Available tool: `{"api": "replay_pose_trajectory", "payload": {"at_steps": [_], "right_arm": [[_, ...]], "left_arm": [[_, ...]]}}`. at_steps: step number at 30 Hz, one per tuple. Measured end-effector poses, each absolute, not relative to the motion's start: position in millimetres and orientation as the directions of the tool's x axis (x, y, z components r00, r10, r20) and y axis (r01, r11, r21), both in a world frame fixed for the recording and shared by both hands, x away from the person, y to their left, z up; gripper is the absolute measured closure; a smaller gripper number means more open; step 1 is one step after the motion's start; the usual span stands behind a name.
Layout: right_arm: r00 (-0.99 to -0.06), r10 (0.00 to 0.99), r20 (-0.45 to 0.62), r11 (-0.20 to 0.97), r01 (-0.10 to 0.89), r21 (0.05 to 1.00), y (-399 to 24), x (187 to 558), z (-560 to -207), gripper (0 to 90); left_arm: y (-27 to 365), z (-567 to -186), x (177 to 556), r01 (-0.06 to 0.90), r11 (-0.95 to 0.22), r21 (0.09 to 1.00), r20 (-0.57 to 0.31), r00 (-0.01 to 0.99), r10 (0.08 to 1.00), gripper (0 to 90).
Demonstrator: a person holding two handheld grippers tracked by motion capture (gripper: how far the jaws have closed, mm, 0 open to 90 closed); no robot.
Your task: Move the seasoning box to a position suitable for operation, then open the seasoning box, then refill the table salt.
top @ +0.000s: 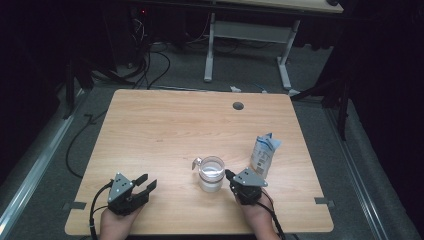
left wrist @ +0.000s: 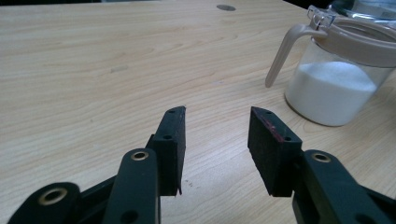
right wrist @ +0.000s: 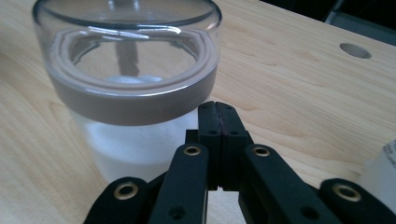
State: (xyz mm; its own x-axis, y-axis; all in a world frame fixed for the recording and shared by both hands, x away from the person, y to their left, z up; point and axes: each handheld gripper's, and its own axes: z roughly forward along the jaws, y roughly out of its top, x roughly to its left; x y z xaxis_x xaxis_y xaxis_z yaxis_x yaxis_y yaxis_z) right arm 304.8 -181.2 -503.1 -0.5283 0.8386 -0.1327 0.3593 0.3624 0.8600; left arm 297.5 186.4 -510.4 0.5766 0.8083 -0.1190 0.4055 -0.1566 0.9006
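Observation:
A clear jar (top: 211, 173) with a beige lid ring and handle, part full of white powder, stands at the table's front middle. My left gripper (top: 148, 182) rests near the front left corner, jaws apart with nothing between them. In the left gripper view the gripper (left wrist: 215, 122) faces bare wood and the jar (left wrist: 337, 79) stands to its upper right. My right gripper (top: 229, 174) sits just right of the jar, jaws pressed together and empty. In the right gripper view the gripper (right wrist: 217, 108) points at the jar (right wrist: 127, 79) close ahead.
A blue and white pouch (top: 263, 154) stands upright just behind and to the right of my right gripper. The wooden table (top: 165, 125) has a round cable hole (top: 238, 106) near its far edge. Cables and a desk frame lie on the floor beyond.

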Motion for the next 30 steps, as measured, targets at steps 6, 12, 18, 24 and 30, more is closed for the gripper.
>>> {"api": "replay_pose_trajectory", "payload": {"at_steps": [6,12,18,24,30], "right_arm": [[-0.533,0.834,-0.146,0.374,0.350,0.859,-179,301,-503,89.7],[-0.509,0.852,-0.120,0.340,0.365,0.867,-182,314,-499,89.7],[-0.525,0.839,-0.143,0.367,0.353,0.861,-176,315,-496,89.8],[-0.531,0.832,-0.163,0.380,0.330,0.864,-173,304,-494,89.9],[-0.541,0.825,-0.164,0.378,0.314,0.871,-170,293,-493,89.9]], "left_arm": [[190,-511,297,0.403,-0.148,0.903,-0.123,0.574,0.810,56.1],[193,-510,297,0.399,-0.132,0.908,-0.128,0.561,0.818,53.8],[190,-509,299,0.393,-0.132,0.910,-0.125,0.563,0.817,53.8],[187,-510,300,0.394,-0.138,0.909,-0.124,0.570,0.812,53.8],[185,-510,302,0.394,-0.144,0.908,-0.121,0.575,0.809,53.7]]}}
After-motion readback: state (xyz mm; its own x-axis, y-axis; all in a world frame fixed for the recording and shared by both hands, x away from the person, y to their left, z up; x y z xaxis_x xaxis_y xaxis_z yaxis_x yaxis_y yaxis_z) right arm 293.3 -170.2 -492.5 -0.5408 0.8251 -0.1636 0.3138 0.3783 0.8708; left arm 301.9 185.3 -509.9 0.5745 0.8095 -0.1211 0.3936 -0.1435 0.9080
